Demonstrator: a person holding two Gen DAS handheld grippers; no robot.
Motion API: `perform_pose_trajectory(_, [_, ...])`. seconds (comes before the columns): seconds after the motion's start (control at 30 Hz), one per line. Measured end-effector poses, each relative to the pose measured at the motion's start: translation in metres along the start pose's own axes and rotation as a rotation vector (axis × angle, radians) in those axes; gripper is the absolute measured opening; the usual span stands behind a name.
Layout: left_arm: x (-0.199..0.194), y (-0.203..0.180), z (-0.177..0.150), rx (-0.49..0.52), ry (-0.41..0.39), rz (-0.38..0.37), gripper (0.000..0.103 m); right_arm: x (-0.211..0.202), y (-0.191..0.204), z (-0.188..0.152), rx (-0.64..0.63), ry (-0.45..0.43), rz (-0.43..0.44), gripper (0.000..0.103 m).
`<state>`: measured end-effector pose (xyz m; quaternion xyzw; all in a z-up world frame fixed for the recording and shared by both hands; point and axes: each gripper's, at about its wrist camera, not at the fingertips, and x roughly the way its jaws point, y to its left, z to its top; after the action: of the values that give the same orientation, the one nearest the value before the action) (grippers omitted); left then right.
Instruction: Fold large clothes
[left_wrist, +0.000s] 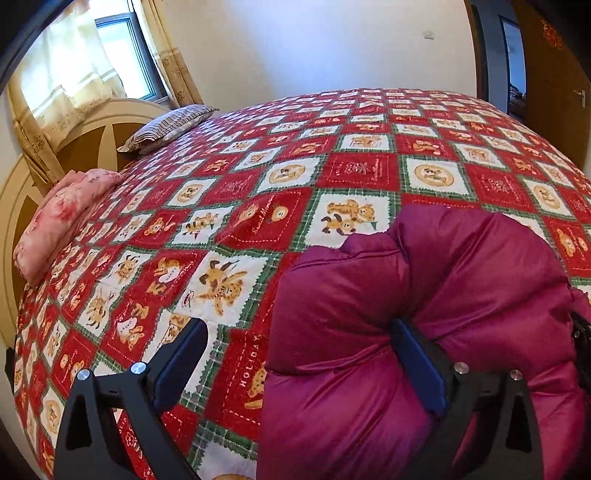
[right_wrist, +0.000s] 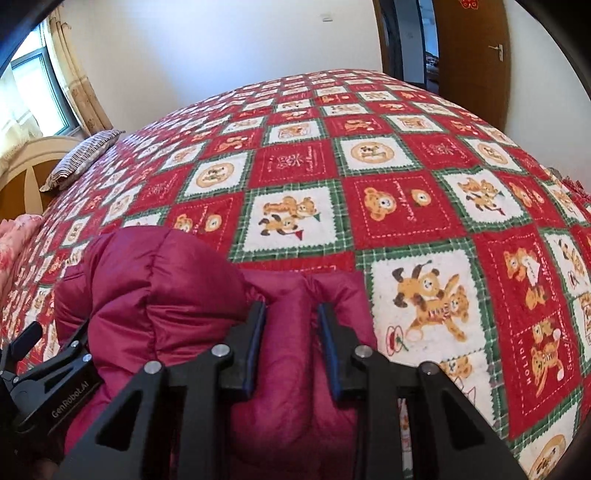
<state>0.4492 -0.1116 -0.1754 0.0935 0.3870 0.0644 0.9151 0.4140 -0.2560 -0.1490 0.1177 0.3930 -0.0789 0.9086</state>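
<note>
Magenta puffer jacket (left_wrist: 424, 332), one only, bunched at near edge of one quilted bed (left_wrist: 332, 166). Two pillows (left_wrist: 170, 127) by headboard, pink one (left_wrist: 62, 218) full in left view, barely in right. Left gripper (left_wrist: 299, 339) spread wide, one finger against jacket. Right gripper (right_wrist: 291, 325) pinched on jacket fold.

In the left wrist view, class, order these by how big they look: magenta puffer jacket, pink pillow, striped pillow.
1. Magenta puffer jacket, though it lies nearest the camera.
2. Pink pillow.
3. Striped pillow, farthest away, so its true size is unsure.
</note>
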Motion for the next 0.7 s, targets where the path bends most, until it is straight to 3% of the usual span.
perform_pose_trajectory(0.5, [0.0042,-0.0052,-0.0027,0.026,0.005,0.017,0.101,0.0029,0.001,-0.0028,-0.01,-0.005,-0.015,0.032])
perform_pose_trajectory(0.7, [-0.0026,0.0,0.0021,0.034,0.023,-0.022,0.101,-0.0006,0.0007,0.0024,-0.022,0.02,-0.001,0.033])
